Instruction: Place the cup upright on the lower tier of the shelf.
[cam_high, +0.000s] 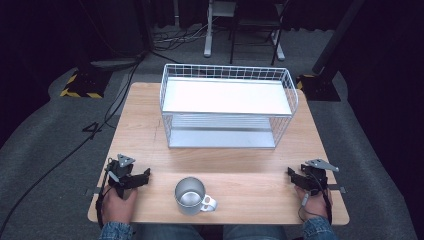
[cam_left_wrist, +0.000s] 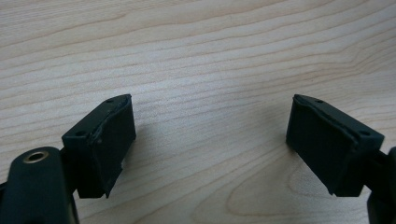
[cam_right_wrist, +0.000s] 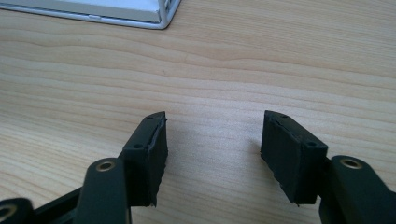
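1. Light wooden rectangular table (cam_high: 150, 130) on grey carpet, seen from above; bare woodgrain under both sets of jaws in the gripper views.
2. White wire two-tier shelf rack (cam_high: 227, 107) at the table's far middle, white board on the upper level, grey tray on the lower; one white corner of its base (cam_right_wrist: 161, 18) at the top of the right gripper view.
3. Black left gripper (cam_high: 141, 176) with grey three-cornered plate, at the near left corner of the table, gripped by the left hand (cam_high: 120, 202) above a denim cuff; jaws spread wide over bare wood (cam_left_wrist: 210, 140), nothing between them.
4. Black right gripper (cam_high: 291, 173) at the near right corner, held by the right hand (cam_high: 314, 200), cable trailing along the wrist; jaws likewise parted (cam_right_wrist: 212, 149), pinching nothing.
5. Silver metal mug with white handle (cam_high: 191, 196) upright near the front edge, between the two grippers and well apart from both, handle pointing right, just in front of the rack's open side.
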